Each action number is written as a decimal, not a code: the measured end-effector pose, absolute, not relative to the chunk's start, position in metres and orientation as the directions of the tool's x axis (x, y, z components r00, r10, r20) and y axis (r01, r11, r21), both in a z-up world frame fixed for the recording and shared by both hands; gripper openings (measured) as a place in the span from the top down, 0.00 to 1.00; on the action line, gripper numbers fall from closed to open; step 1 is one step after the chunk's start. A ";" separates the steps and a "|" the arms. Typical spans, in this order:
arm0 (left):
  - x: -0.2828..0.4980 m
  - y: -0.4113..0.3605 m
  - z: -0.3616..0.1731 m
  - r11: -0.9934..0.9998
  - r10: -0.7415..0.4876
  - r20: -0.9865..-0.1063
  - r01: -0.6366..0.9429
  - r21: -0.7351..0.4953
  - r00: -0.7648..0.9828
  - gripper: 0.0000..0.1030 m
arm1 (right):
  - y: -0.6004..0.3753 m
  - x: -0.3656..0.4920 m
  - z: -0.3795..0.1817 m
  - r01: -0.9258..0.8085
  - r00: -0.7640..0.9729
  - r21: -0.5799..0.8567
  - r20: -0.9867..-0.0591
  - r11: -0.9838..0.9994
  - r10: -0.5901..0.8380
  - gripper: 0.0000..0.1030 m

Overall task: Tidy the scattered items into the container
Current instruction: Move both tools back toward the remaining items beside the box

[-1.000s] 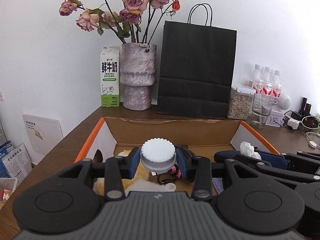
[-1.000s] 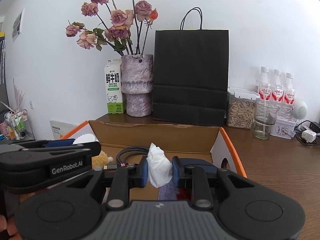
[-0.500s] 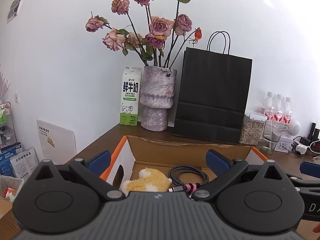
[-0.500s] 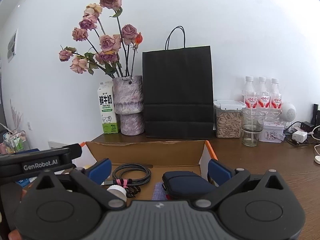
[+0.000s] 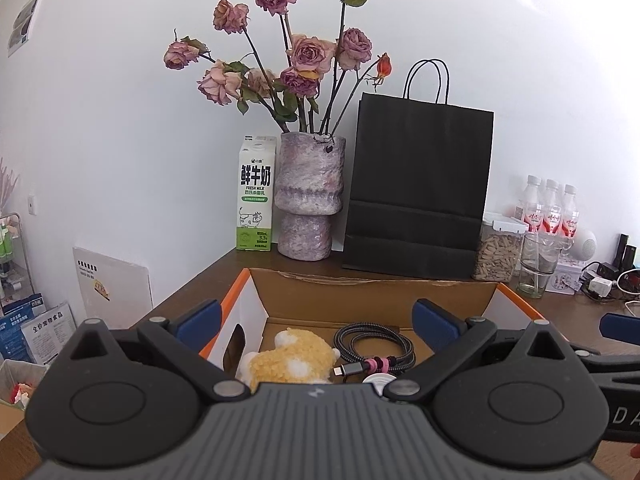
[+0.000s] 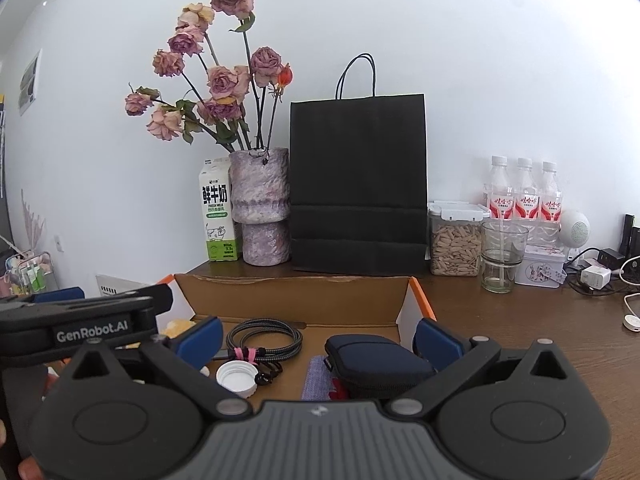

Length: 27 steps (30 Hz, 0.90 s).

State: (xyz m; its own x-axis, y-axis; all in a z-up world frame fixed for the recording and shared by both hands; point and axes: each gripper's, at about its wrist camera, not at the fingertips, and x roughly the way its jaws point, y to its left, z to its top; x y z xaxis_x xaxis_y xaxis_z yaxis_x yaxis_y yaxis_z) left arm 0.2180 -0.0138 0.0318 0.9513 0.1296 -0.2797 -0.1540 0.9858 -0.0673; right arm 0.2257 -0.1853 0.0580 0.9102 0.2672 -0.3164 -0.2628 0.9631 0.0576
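An open cardboard box (image 5: pixel 372 292) with orange edges stands on the brown table; it also shows in the right wrist view (image 6: pixel 296 300). Inside lie a yellow plush toy (image 5: pixel 294 360), a coiled braided cable (image 5: pixel 374 346) (image 6: pixel 266 338), a white cap (image 6: pixel 237 378), a dark zip pouch (image 6: pixel 376 362) and a purple cloth (image 6: pixel 316 376). My left gripper (image 5: pixel 316 320) is open and empty above the box's near side. My right gripper (image 6: pixel 318 338) is open and empty above the box's right half. The left gripper's body (image 6: pixel 80 322) shows at the left of the right wrist view.
Behind the box stand a milk carton (image 5: pixel 256 196), a vase of dried roses (image 5: pixel 310 196) and a black paper bag (image 5: pixel 420 192). To the right are a seed jar (image 6: pixel 456 240), a glass (image 6: pixel 502 256), three bottles (image 6: pixel 524 196), a tin and chargers with cables (image 6: pixel 600 272).
Both grippers have opened and pulled up and back. The white cap left my left gripper and the white tissue left my right gripper; the cap now lies in the box.
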 end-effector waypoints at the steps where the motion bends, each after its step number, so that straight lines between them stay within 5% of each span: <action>1: 0.218 -0.014 0.032 0.986 0.129 -0.280 -0.153 -0.065 0.951 0.00 | -0.185 0.225 0.058 -0.262 0.911 0.056 -0.315 0.964 0.266 0.00; 27: 0.173 -0.003 0.013 0.996 0.080 -0.225 -0.085 -0.014 0.971 0.00 | -0.210 0.184 0.032 -0.247 0.920 -0.001 -0.313 0.969 0.235 0.00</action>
State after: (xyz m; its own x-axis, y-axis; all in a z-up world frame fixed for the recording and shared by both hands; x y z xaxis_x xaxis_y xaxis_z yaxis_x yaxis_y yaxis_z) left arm 0.1728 -0.0028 0.0127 0.9711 0.0801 -0.2248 -0.0855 0.9962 -0.0144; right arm 0.1844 -0.2095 0.0318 0.9204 0.2347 -0.3126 -0.2475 0.9689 -0.0013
